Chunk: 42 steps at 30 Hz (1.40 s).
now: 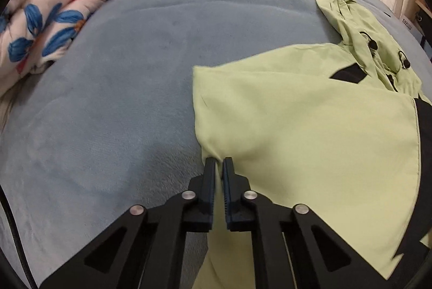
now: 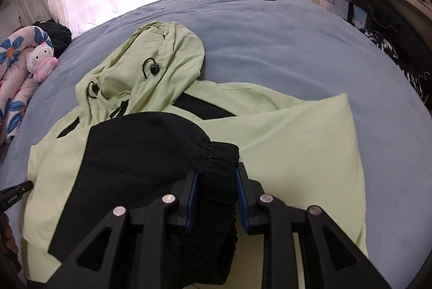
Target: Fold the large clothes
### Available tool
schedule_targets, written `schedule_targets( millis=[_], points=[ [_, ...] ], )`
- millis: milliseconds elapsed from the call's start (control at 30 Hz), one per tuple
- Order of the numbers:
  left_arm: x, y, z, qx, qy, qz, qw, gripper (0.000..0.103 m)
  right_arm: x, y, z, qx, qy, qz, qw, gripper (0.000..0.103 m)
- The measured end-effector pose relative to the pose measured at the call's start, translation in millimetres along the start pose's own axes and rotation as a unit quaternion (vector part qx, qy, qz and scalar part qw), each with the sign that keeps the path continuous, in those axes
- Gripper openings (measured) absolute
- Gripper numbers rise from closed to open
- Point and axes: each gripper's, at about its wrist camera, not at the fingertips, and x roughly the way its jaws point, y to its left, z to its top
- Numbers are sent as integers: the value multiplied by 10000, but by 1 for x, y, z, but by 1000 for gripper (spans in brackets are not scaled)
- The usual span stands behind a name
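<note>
Left wrist view: left gripper [image 1: 219,163] clamped shut on the left edge of the pale green hooded jacket with black panels [image 1: 310,132], spread on the blue-grey fleece bed [image 1: 121,59]. Right gripper [image 2: 216,172] pinches the black elastic sleeve cuff [image 2: 218,167] over the jacket body. Judgement: lay the sleeve flat across the chest, keep the edge taut, avoid bunching near the hood [image 2: 162,54].
</note>
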Motion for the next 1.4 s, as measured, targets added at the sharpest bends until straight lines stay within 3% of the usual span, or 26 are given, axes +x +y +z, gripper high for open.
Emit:
schedule_targets(
  millis=[100, 167, 267, 333, 367, 433, 500, 600, 667, 733, 833, 967, 1033, 1067, 1100, 1400],
  points=[
    [3, 2, -2, -36, -72, 158, 9998, 2, 17, 3, -7, -107, 413, -96, 9990, 34],
    [-1, 6, -2, -98, -80, 217, 9997, 5, 5, 0, -9, -47, 360, -57, 9993, 35],
    [-22, 12, -3, -101, -191, 395, 9990, 16, -30, -6, -13, 133, -61, -95, 9998, 39],
    [-49, 7, -10, -5, -574, 418, 9975, 27, -58, 0, -20, 99, -460, -151, 9988, 45],
    [-70, 1, -17, 38, -926, 292, 9953, 33, -68, 7, -24, 3, -622, -128, 9980, 46],
    [-96, -11, -28, 8, -1309, -156, 9913, 55, -79, 31, -34, -354, -698, 100, 9969, 46],
    [-109, -28, -39, -23, -1422, -759, 9869, 62, -78, 63, -44, -728, -527, 439, 9950, 46],
    [-106, -51, -50, -63, -1047, -1293, 9860, 62, -66, 101, -59, -924, -229, 1081, 9896, 46],
    [-90, -67, -58, -13, -488, -1457, 9881, 62, -56, 117, -69, -1044, -119, 1153, 9878, 46],
    [-74, -72, -65, -4, -240, -1406, 9898, 62, -45, 121, -74, -1058, 0, 1060, 9887, 46],
    [-56, -67, -81, 230, -388, -818, 9956, 62, -26, 103, -75, -840, 209, 822, 9929, 46],
    [-46, -40, -77, 235, -607, -173, 9977, 62, -20, 47, -71, -387, 56, 174, 9991, 46],
    [-37, -21, -69, 79, -539, -137, 9984, 62, -18, 22, -69, -114, 49, 224, 9997, 40],
    [-35, -13, -68, 0, -512, -149, 9986, 63, -17, 12, -69, 8, 91, 369, 9993, 32],
    [-33, -9, -67, -46, -500, -156, 9986, 68, -18, 7, -69, 60, 100, 426, 9990, 27],
    [-22, 5, -67, -208, -489, -218, 9983, 73, -19, 24, -74, -281, -39, 31, 9996, 30]
  ],
)
